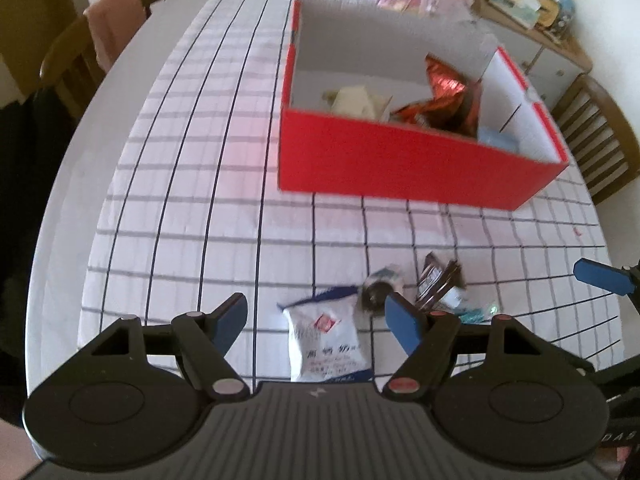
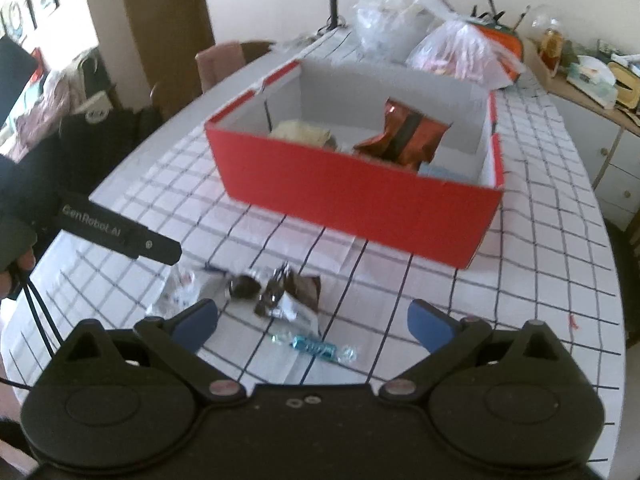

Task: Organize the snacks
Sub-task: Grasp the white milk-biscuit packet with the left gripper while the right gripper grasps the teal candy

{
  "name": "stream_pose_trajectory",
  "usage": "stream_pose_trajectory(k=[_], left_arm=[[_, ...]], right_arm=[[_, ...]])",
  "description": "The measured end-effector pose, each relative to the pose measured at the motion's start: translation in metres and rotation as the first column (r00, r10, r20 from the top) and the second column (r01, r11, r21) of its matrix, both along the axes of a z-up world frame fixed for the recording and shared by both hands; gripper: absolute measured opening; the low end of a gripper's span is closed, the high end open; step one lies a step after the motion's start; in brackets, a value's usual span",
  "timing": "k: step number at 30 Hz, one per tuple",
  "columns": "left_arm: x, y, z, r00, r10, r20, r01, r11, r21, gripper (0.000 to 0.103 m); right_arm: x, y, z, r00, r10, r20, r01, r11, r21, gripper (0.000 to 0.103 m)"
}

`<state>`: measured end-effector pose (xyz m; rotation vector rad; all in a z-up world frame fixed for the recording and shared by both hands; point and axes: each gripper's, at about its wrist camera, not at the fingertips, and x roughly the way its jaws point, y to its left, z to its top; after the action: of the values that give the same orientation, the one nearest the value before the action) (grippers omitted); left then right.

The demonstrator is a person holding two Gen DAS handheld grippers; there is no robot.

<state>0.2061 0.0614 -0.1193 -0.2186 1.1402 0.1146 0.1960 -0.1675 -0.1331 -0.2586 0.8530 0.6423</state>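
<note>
A red cardboard box [image 1: 400, 160] [image 2: 352, 196] stands on the checked tablecloth. It holds an orange foil bag [image 1: 444, 100] [image 2: 404, 136], a pale packet [image 1: 356, 100] [image 2: 300, 130] and a light blue item [image 2: 440, 172]. In front of it lie a white and blue packet [image 1: 326, 340] [image 2: 180, 292], a round dark snack [image 1: 378, 292] [image 2: 244, 286], a brown wrapper [image 1: 438, 284] [image 2: 292, 292] and a teal candy [image 2: 314, 346]. My left gripper [image 1: 316, 316] is open over the white packet. My right gripper [image 2: 312, 322] is open above the teal candy and brown wrapper.
Clear plastic bags [image 2: 448, 48] sit behind the box. Wooden chairs [image 1: 68, 64] [image 1: 596, 136] stand on both sides of the table. A cluttered sideboard [image 2: 592, 80] is at the far right. The other gripper's finger [image 1: 604, 276] shows at the right edge.
</note>
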Motion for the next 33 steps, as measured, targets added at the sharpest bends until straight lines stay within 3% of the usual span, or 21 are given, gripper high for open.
stream_pose_trajectory(k=[10, 18, 33], left_arm=[[0.000, -0.004, -0.038, 0.994, 0.035, -0.106, -0.035, 0.999, 0.005, 0.076], [0.003, -0.004, -0.053, 0.990, 0.051, -0.134, -0.050, 0.999, 0.011, 0.076], [0.011, -0.004, -0.061, 0.987, 0.061, -0.146, -0.062, 0.998, -0.006, 0.076]], right_arm=[[0.007, 0.007, -0.039, 0.996, 0.070, -0.048, -0.075, 0.992, -0.105, 0.088], [0.015, 0.016, -0.054, 0.989, 0.142, -0.031, -0.146, 0.973, -0.181, 0.077], [0.017, 0.026, -0.062, 0.982, 0.188, -0.037, -0.191, 0.961, -0.200, 0.040]])
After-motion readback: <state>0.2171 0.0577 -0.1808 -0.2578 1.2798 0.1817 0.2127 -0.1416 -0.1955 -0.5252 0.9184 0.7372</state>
